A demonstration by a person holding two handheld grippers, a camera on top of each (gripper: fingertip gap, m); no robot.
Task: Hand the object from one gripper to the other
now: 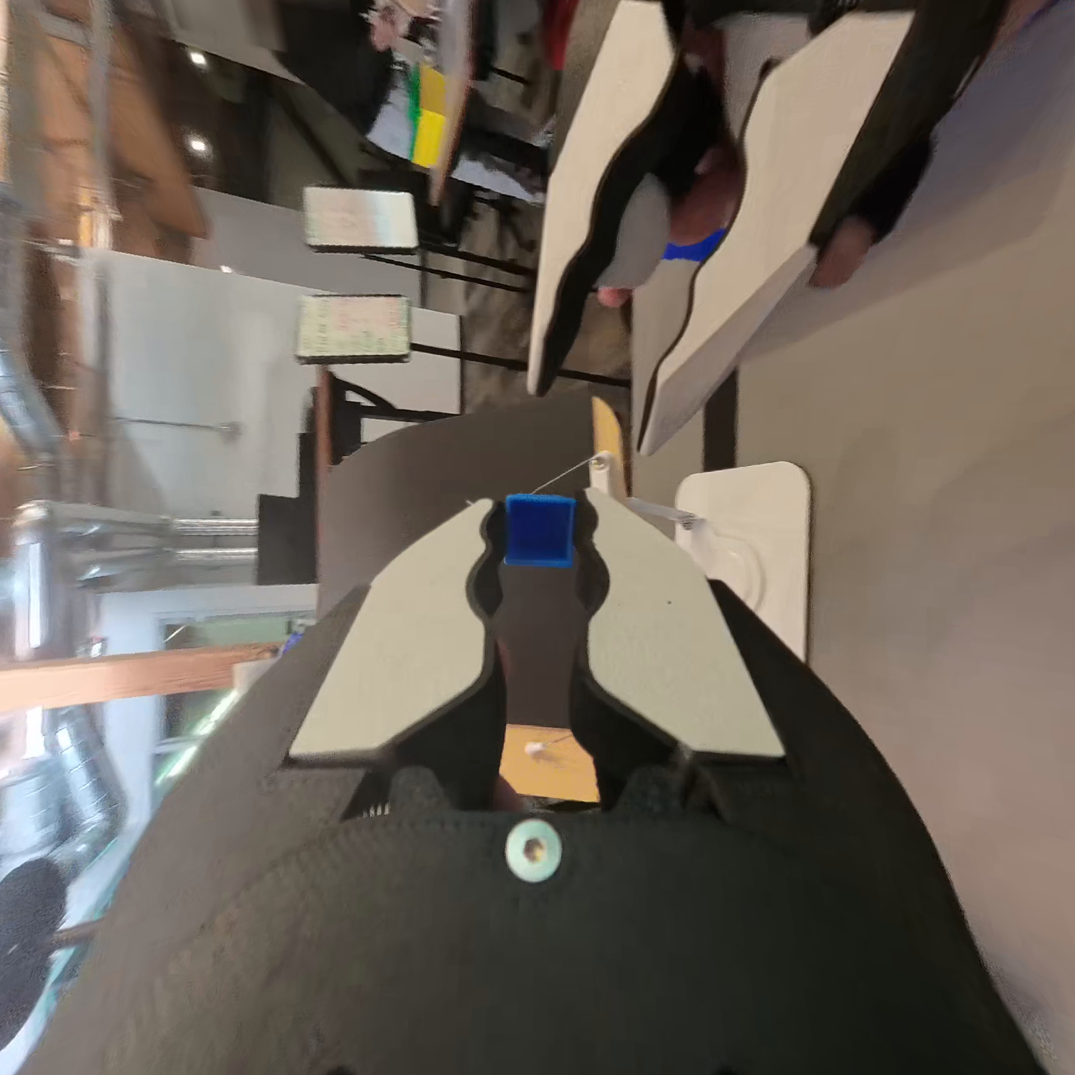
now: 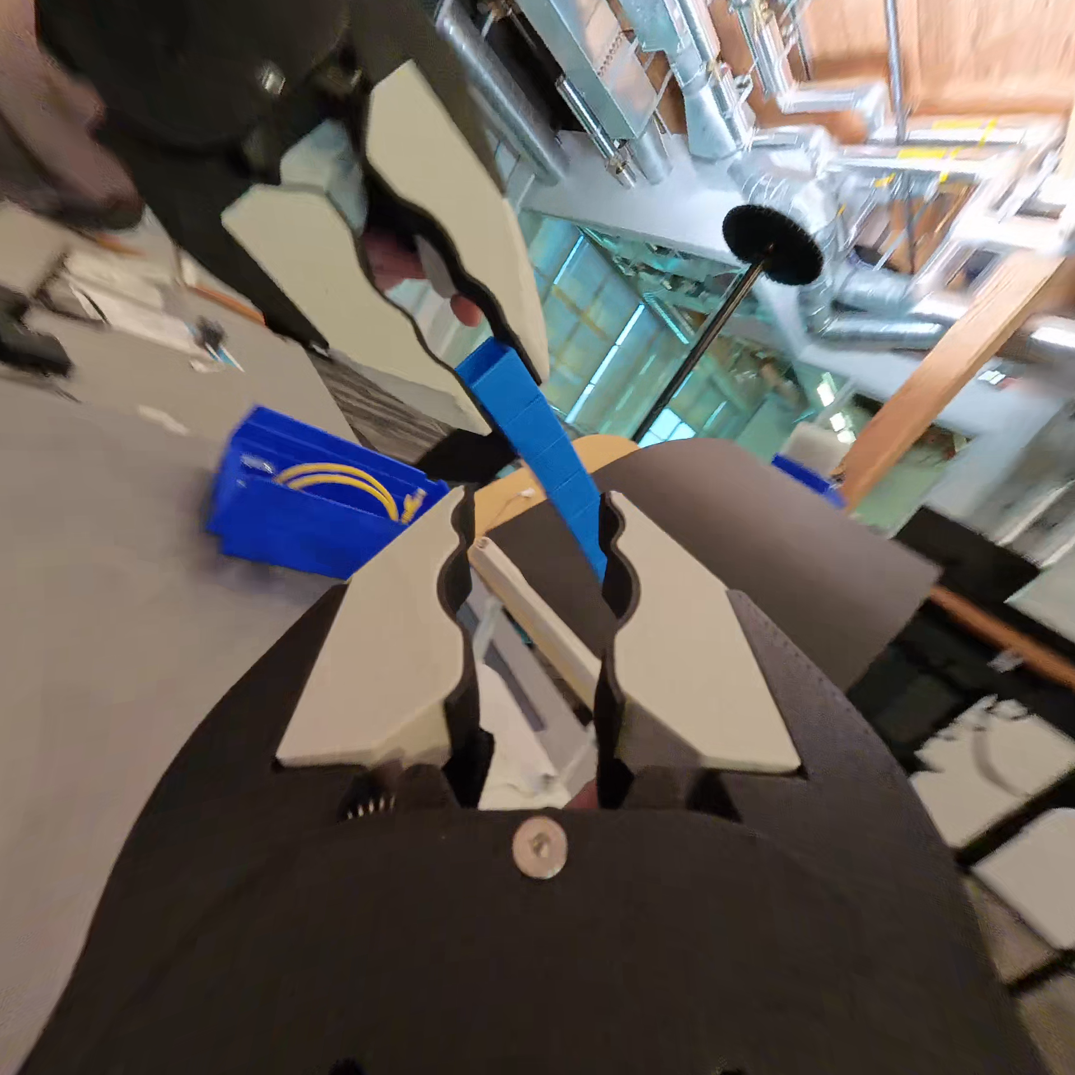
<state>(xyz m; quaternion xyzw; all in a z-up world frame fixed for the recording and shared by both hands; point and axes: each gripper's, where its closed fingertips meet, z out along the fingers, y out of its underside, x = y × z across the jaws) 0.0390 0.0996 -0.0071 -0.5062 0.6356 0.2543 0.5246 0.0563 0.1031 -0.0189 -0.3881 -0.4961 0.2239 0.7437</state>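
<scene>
The gap between the right tongs isn't clear: the blue bar slants through it against 1 finger, its far end clamped in the left tongs. Blue bin sits on the grey worktop just left of them, open worktop closer in.

The long blue plastic bar sits between the left gripper fingertips, its far end reaching beside the right gripper right fingertip.
</scene>
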